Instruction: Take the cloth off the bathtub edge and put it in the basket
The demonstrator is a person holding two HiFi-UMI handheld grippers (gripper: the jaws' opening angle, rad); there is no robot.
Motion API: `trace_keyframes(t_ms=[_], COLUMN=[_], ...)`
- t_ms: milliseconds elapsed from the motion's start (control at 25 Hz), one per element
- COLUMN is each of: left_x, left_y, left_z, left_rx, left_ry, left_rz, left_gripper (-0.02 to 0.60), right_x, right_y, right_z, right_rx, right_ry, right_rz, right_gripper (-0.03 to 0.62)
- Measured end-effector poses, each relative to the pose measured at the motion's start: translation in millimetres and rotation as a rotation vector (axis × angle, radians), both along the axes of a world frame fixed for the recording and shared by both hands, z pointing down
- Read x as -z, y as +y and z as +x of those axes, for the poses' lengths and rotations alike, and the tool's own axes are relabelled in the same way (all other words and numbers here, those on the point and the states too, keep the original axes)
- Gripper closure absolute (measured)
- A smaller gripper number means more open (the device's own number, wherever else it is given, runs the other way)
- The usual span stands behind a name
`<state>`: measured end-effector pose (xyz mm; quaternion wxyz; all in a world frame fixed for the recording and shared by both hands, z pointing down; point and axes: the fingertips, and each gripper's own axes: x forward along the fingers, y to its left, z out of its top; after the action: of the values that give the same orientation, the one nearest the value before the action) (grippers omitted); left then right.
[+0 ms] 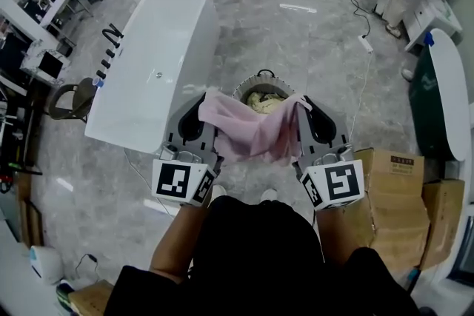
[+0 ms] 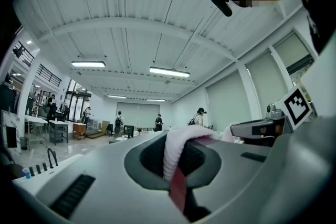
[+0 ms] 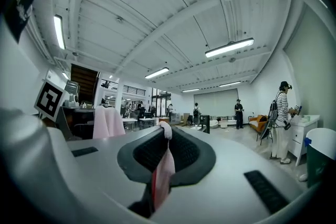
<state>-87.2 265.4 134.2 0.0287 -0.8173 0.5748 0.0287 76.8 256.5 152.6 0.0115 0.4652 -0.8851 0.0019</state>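
Both grippers point level, and each is clamped on one upper corner of the cloth (image 1: 255, 131). The left gripper (image 1: 205, 101) has its jaws closed on a fold of pink fabric; the right gripper (image 1: 302, 106) pinches a thinner edge the same way. The cloth is clear of the tub (image 1: 159, 63) and hangs as a slack sheet between the two grippers, with its long axis running left to right across your front.

The basket (image 1: 261, 79) stands on the floor just beyond the cloth's far edge, centred between the grippers. Neither hand is nearer to it. Its near rim is hidden behind the cloth.

Judgement: carry both hands forward together until the sag hangs over the opening. Release both corners only then.
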Motion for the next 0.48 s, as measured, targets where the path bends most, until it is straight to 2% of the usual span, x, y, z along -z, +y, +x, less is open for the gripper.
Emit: trace_keyframes(t_ms=[200,480], left_x=[4,7], left_y=[-1,-16], left_z=[6,2], left_rx=[0.015,0.022], left_ry=[-0.017,-0.001], left_rz=[0.009,-0.002], left_gripper=[0.565,0.565], right_x=[-2,-2], right_y=[-3,-21], right_z=[10,3], right_rx=[0.023,0.037], right_ry=[-0.028,-0.067], right_rz=[0.004,-0.020], right_gripper=[0.561,0.561])
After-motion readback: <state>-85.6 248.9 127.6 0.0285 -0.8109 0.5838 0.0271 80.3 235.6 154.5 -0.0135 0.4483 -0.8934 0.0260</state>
